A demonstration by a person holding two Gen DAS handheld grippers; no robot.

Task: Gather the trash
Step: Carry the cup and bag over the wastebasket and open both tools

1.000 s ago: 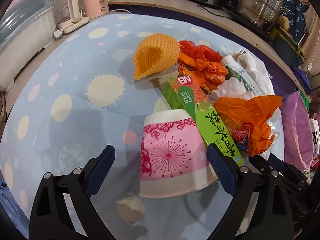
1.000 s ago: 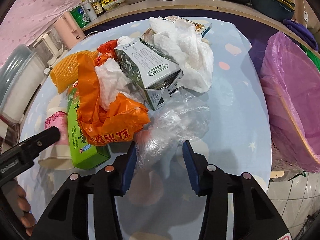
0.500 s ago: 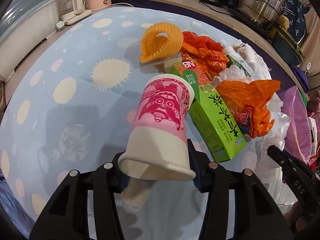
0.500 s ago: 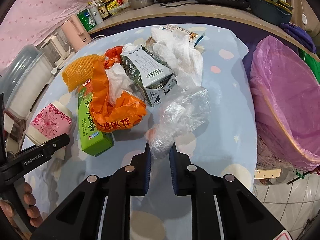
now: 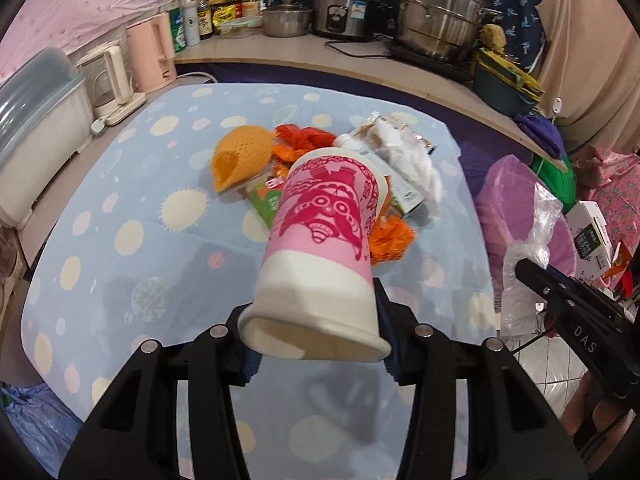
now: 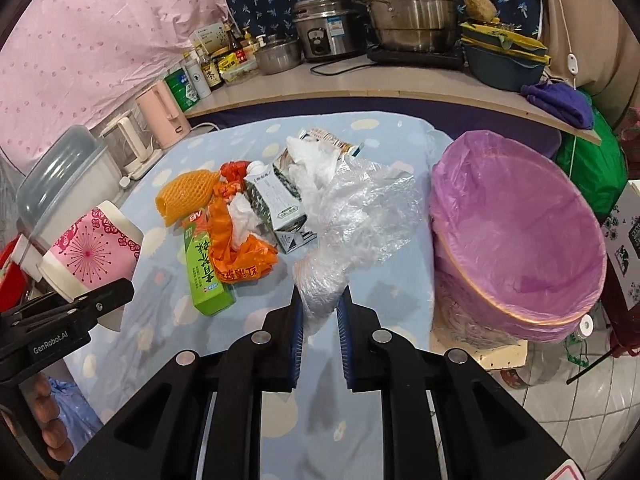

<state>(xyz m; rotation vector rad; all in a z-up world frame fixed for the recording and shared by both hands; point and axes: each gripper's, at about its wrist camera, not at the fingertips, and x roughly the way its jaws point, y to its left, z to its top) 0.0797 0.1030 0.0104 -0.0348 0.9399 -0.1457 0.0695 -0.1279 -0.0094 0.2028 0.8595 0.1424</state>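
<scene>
Two grippers each held a piece of trash clear of the table. In the left wrist view, the left gripper (image 5: 316, 344) sat at the lower centre of the frame with its jaws clamped on the base end of a pink-and-white paper cup (image 5: 324, 248), which tilted up and away with its mouth toward the heap. In the right wrist view, the right gripper (image 6: 320, 312) at the lower centre was pinched together on a crumpled clear plastic bag (image 6: 352, 220), whose loose end billowed upward to the middle of the frame.

Beyond both, at the centre of the frames, the remaining litter lay in a heap on the blue spotted tablecloth (image 6: 392, 296): a green tea carton (image 6: 202, 272), an orange plastic bag (image 6: 240, 256), a grey-and-white milk carton (image 6: 276, 208), white tissue (image 6: 312, 164) and an orange foam fruit net (image 6: 184, 196). At the right of the right wrist view, just beside the table edge, stood a bin lined with a purple bag (image 6: 520, 240), its mouth tipped toward the camera. Along the top of the frame ran a wooden counter (image 6: 360, 92) with steel pots (image 6: 404, 4), a rice cooker (image 6: 328, 28) and bottles; a pink kettle (image 6: 164, 120) stood at the upper left.
</scene>
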